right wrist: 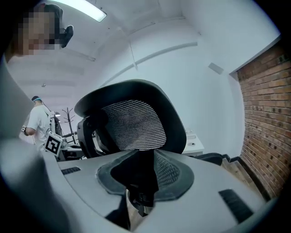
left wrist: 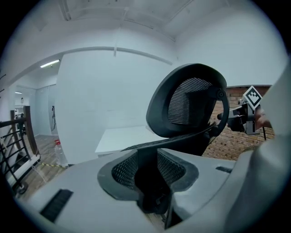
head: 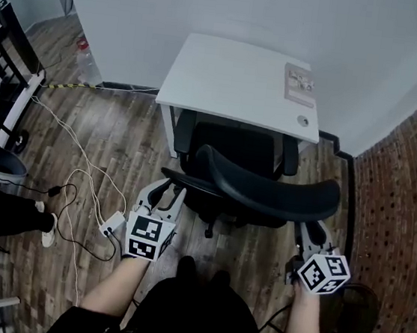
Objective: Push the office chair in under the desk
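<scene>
Left gripper (head: 163, 193), right gripper (head: 310, 232): jaws clamped

head: steeply down | gripper views: forward, close behind office chair (left wrist: 191, 104) (shared by all)

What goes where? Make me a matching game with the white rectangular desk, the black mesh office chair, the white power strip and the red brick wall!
Things:
1. white rectangular desk
2. black mesh office chair
3. white power strip
4. red brick wall

Places:
A. lying on the wooden floor, left of the chair
B. along the room's right side
C. against the white wall
D. backrest held by the left gripper and right gripper

Pairs: 1-C, 2-D, 3-A, 4-B
</scene>
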Available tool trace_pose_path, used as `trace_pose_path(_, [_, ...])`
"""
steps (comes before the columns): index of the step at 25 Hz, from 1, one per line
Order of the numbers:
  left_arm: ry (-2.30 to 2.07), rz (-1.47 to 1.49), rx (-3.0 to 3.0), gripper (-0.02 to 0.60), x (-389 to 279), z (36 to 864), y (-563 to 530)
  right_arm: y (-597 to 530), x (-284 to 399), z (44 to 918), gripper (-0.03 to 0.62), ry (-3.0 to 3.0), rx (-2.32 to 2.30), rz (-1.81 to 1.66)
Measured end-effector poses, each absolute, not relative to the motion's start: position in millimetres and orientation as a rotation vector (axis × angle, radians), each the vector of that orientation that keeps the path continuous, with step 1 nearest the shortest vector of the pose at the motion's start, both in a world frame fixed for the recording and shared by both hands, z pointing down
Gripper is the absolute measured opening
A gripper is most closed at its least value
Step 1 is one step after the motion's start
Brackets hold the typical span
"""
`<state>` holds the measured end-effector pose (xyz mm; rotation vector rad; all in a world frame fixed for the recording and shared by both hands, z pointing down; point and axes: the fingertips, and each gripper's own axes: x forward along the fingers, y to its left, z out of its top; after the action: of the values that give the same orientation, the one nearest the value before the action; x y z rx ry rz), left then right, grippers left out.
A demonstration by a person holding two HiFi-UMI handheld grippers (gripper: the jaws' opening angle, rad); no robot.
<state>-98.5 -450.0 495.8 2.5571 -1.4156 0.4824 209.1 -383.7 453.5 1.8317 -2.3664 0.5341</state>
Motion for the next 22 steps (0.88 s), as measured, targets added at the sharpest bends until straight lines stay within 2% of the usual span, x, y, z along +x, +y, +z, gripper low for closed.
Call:
trace_pose_path(11, [-1.11, 0.402, 2.702, 0.146, 0, 460, -381, -376, 239, 449, 0.109, -2.459, 1.715, 0.503])
trace_pose_path(17, [-1.056, 0.419, 2.71, 0.149, 25, 459, -370, -358, 203, 437, 0.115, -2.651, 1.441, 0.432])
trace_pose_path(22, [-1.018, 0.417, 2.749, 0.149, 43, 455, -369, -347, 161, 438, 0.155, -2.758, 1.199, 0.406])
